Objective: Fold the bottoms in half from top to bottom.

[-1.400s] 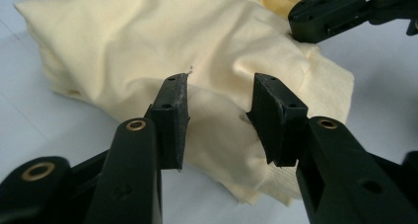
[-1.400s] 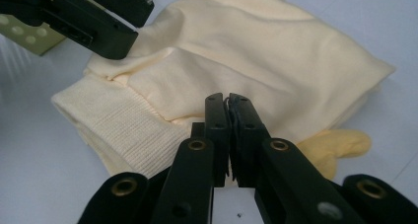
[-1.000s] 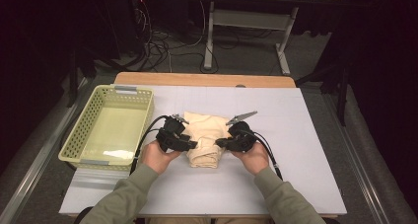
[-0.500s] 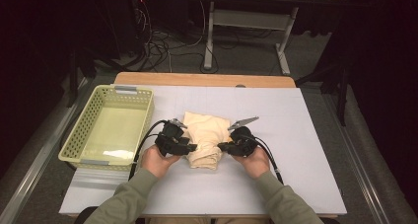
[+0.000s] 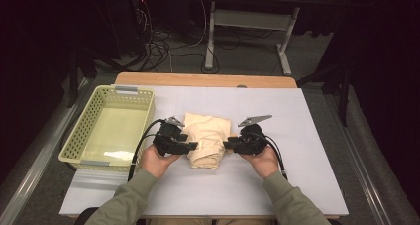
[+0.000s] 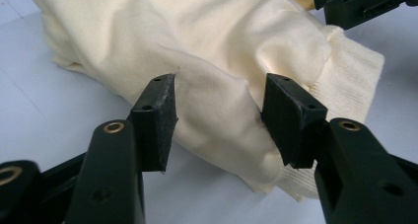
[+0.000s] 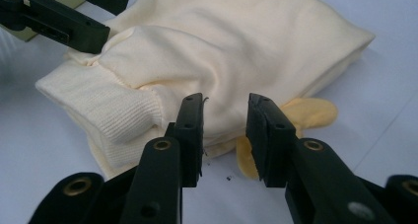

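Folded garment (image 5: pixel 208 138): soft cream knit cloth, matt, smooth on the body, with a coarser ribbed cuff (image 7: pixel 111 118) at the near end. Table top (image 5: pixel 297 136): pale grey-white sheet, smooth, faint sheen; bare wood strip (image 5: pixel 203 80) along the far edge. Basket (image 5: pixel 74 136), left: pale yellow-green plastic lattice, slightly glossy. Left gripper (image 6: pixel 219 110) and right gripper (image 7: pixel 224 130): black hard plastic, matt, brass-coloured metal eyelets; pads rough and dull. Grey plates on top look like matt metal
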### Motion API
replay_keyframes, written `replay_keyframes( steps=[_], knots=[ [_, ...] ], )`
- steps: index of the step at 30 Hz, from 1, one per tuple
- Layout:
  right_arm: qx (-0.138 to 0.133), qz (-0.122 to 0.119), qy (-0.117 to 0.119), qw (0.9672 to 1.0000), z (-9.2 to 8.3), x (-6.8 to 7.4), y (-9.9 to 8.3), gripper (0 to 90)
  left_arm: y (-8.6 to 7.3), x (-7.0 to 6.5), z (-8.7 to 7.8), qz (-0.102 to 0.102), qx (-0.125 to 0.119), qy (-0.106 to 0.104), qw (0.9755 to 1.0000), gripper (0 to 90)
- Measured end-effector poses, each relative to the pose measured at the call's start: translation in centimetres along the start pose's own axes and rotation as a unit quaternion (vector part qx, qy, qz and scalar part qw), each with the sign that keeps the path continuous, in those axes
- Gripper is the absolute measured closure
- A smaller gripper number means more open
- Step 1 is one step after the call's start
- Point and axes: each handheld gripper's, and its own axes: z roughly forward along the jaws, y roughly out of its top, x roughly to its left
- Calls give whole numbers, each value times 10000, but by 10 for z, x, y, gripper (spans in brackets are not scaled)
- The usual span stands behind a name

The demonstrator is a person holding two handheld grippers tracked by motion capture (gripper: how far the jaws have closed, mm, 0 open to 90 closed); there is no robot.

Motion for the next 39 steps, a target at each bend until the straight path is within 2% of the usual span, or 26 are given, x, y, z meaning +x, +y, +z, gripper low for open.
replay_keyframes(
  steps=[8, 14, 20, 29, 39],
  knots=[
    [-275, 120, -60, 9995, -17, -4, 2, 597, 0, 3, -4, -100, -153, -22, 9998, 456],
    [-374, 126, -80, 9992, -26, -5, 0, 550, -1, 3, -9, -112, -323, -16, 9994, 456],
    [-499, 121, -134, 9986, -36, -5, -2, 507, -1, 3, -11, -128, -320, -40, 9994, 457],
    [-645, -52, -227, 9976, -57, -1, -10, 450, -2, 3, -11, -165, -326, -69, 9993, 457],
    [-727, -46, -232, 9971, -69, -2, -21, 440, -2, 3, -13, -157, -334, -64, 9993, 457]
  ],
)
